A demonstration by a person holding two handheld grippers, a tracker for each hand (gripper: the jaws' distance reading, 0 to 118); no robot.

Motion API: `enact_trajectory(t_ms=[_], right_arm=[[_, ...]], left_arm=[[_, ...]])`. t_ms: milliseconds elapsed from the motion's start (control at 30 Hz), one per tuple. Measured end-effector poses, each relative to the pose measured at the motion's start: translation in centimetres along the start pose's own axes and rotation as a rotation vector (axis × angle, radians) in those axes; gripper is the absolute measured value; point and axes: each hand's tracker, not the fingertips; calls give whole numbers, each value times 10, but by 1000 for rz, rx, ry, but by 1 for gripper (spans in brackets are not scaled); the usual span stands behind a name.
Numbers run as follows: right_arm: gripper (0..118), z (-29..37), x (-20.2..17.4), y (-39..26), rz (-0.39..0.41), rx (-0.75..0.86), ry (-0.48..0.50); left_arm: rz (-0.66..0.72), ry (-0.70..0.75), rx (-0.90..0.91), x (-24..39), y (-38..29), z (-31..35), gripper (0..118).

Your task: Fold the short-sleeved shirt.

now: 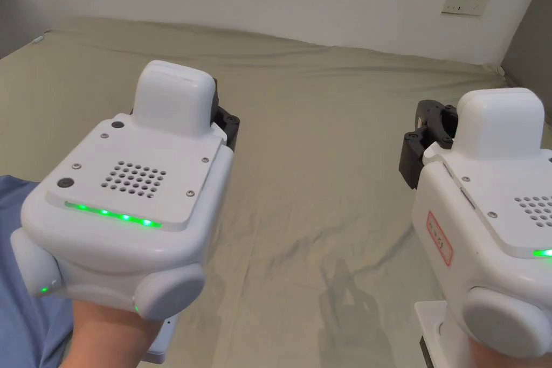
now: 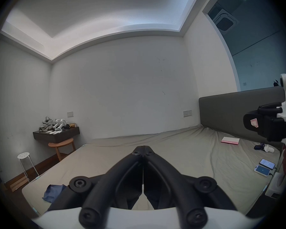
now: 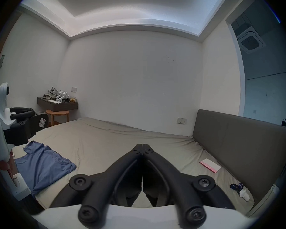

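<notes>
While both grippers hang in the air above the bed [image 1: 302,132], neither one touches any cloth. Seen from its own camera, the left gripper [image 2: 143,148] has its two black jaws pressed together tip to tip, with nothing pinched between them. The right gripper [image 3: 142,145] shows the same in its own view: jaws closed on each other, empty.

From the head view the left gripper sits at about 9 o'clock, its white housing held up by a hand [image 1: 105,339] at the lower edge, and the right gripper sits at about 3 o'clock, well apart from the left one.

A blue short-sleeved shirt [image 3: 45,164] lies spread out on the olive sheet near the left side of the bed, at about 8 o'clock in the right gripper view, with one sleeve pointing toward the far wall. It lies below and beside the left gripper, apart from both.

On the right side of the bed, near the dark headboard [image 3: 238,141], lie a pink and white booklet [image 3: 210,165] and, in the left gripper view at about 4 o'clock, two phones [image 2: 264,167]. Against the far wall at about 9 o'clock, a dark shelf [image 2: 56,136] hangs above a small round wooden table [image 2: 61,145].
</notes>
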Motion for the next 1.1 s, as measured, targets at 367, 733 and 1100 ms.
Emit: enact_trajectory(t_ms=[367,733,1100], right_arm=[[1,-5,-18,1,27,4,63],[1,-14,-95,21,9,67,301],[1,-13,-185,25,26,85,528]], left_arm=[[15,96,-10,-31,5,11,0],[-18,373,-23,-112,10,66,0],[-13,562,-72,-172,-6,116,0]])
